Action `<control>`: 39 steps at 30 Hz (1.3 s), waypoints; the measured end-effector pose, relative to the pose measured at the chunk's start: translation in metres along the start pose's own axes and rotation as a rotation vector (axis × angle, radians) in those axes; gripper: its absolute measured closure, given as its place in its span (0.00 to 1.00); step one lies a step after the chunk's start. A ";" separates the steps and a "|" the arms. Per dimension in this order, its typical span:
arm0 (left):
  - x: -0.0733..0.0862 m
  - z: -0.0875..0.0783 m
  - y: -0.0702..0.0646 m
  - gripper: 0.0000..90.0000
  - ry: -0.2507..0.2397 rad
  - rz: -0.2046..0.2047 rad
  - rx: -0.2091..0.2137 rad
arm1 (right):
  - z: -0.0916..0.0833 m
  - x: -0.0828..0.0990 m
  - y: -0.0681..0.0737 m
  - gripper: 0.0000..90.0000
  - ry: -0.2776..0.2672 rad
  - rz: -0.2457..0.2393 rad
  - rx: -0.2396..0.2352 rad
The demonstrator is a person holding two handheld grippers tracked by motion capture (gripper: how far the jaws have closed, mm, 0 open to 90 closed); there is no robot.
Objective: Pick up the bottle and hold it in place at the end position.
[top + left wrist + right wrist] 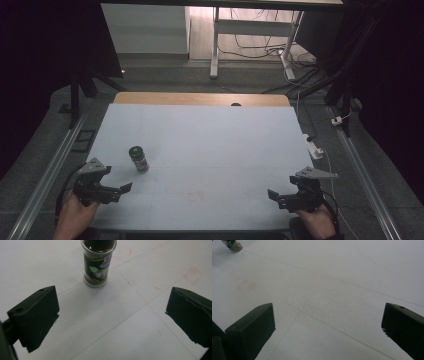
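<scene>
I'm holding the left tongs [125, 190] wide open and empty, the jar [138, 159] standing just beyond them; the right tongs [274, 196], also gaping empty, are sitting well apart.

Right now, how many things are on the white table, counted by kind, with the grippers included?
Spice jar: 1, upright, dark cap, green label.
Grippers: 2, the left gripper and the right gripper, both with jaws wide apart and holding nothing.
Table: 1, white top.
Total: 4.
</scene>
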State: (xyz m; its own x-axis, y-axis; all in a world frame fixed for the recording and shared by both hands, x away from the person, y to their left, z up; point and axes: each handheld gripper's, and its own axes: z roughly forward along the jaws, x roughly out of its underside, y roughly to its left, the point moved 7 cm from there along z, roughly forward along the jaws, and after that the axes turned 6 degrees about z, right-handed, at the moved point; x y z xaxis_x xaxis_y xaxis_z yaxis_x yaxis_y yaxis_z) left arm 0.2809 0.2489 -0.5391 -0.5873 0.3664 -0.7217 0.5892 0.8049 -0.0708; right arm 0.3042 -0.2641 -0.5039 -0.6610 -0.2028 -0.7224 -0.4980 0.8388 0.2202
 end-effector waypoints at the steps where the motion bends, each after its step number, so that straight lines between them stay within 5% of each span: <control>1: -0.001 0.002 0.001 0.00 0.005 0.001 -0.001 | 0.000 0.000 0.000 0.00 0.000 0.000 0.000; 10: -0.011 0.015 0.013 0.00 0.011 0.015 -0.014 | 0.000 0.000 0.000 0.00 0.004 -0.001 0.000; 22: -0.019 0.038 0.029 0.00 0.021 0.043 0.028 | 0.001 0.000 0.001 0.00 0.008 -0.002 -0.002; 39: -0.029 0.071 0.039 0.08 0.064 0.154 0.046 | 0.001 0.000 0.001 0.00 0.010 -0.005 -0.005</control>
State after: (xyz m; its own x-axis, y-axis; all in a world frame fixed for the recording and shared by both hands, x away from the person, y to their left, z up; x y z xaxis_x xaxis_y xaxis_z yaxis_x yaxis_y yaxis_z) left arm 0.3604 0.2366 -0.5696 -0.5216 0.5137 -0.6812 0.6987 0.7154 0.0045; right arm 0.3039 -0.2629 -0.5047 -0.6639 -0.2122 -0.7171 -0.5042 0.8352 0.2196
